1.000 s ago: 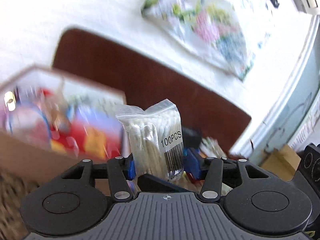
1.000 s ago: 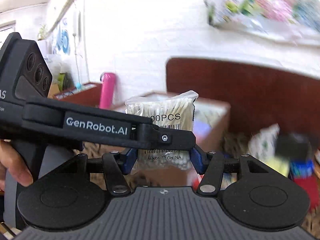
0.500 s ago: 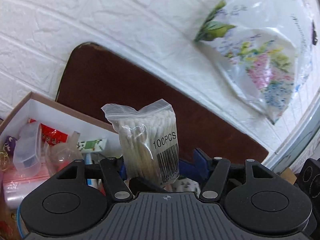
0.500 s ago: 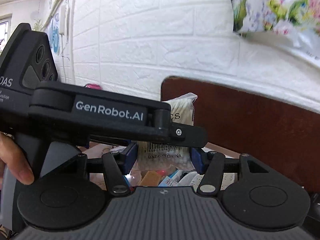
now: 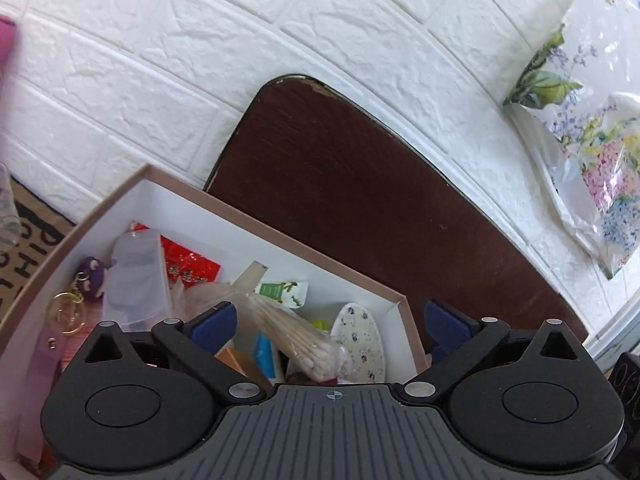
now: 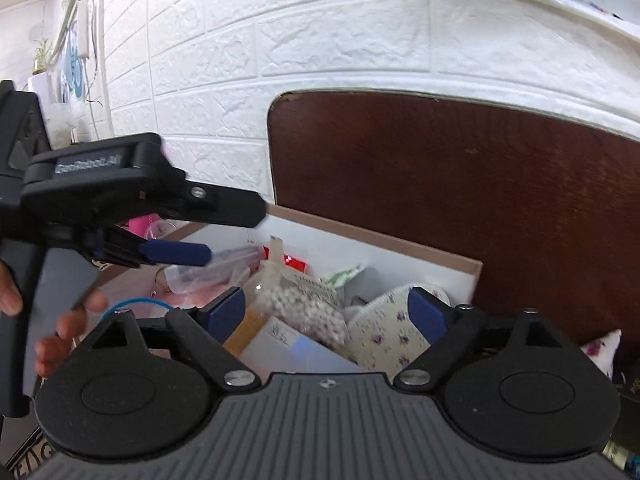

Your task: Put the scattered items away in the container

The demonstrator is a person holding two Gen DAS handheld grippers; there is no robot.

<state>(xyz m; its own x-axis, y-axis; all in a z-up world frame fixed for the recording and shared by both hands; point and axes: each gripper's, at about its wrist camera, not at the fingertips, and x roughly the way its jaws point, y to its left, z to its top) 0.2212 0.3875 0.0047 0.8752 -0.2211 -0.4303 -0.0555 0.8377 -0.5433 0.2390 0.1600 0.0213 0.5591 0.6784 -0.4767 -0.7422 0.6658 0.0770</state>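
The cardboard box [image 5: 280,236] with white inner walls sits below both grippers, full of small items; its rim also shows in the right wrist view [image 6: 400,240]. The clear bag of cotton swabs [image 5: 296,340] lies loose inside it, on top of the pile, blurred in the right wrist view [image 6: 304,312]. My left gripper [image 5: 332,322] is open and empty just above the bag. My right gripper [image 6: 326,312] is open and empty over the same spot. The left gripper's body [image 6: 120,184] crosses the right wrist view at the left.
In the box lie a floral pad [image 5: 360,340], a red packet [image 5: 188,264], a clear plastic case [image 5: 136,276] and a purple keychain [image 5: 90,276]. A dark wooden headboard [image 5: 360,208] and white brick wall [image 5: 160,60] stand behind. A floral plastic bag [image 5: 592,152] hangs at right.
Both grippers carried the swab bag over the box, then opened. The bag dropped out of the fingers and now lies among the items in the box.
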